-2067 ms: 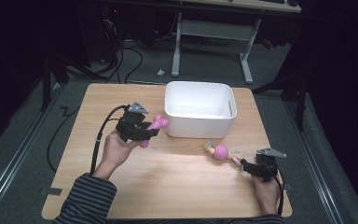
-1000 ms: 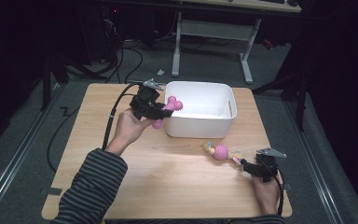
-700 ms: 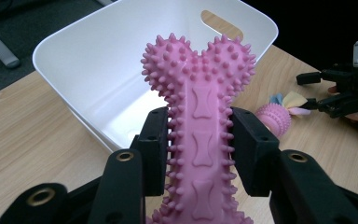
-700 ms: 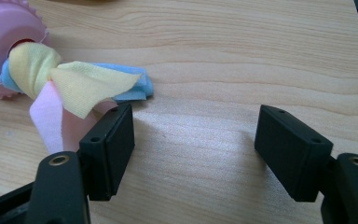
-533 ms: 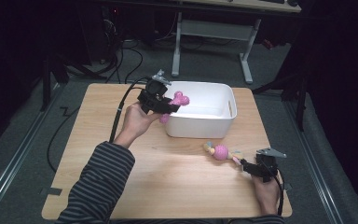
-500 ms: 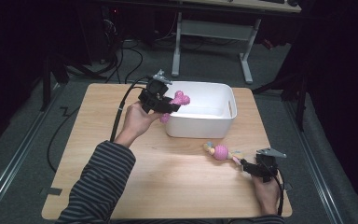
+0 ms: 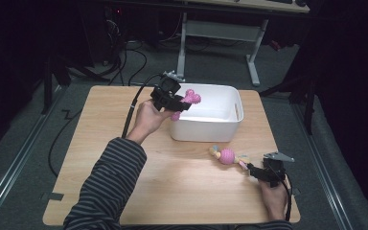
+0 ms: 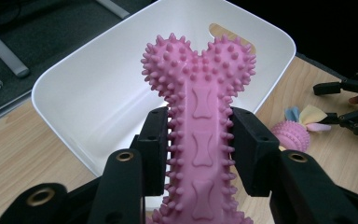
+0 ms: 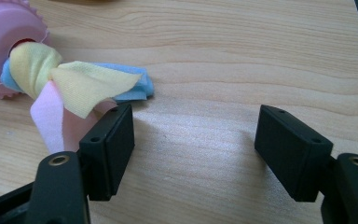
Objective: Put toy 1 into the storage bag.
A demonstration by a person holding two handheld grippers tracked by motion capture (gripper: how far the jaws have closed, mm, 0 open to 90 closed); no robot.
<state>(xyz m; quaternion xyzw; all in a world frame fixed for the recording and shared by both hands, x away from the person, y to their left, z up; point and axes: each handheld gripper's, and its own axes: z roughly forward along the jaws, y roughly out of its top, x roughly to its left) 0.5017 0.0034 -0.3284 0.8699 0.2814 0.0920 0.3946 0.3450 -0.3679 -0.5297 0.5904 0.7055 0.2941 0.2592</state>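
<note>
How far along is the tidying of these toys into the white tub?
Nothing lies in the tub yet. In hand: the left gripper is clamped on the pink bone, held over the tub's rim, not yet dropped. Left: the ball toy lies on the table, with the right gripper open beside its cloth tails.

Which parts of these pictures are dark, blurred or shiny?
High view: room around the table is nearly black. Left gripper view: pink bone toy sharp, slightly glossy; white bin bright. Right gripper view: jaws cast soft shadows; ball toy slightly blurred.
</note>
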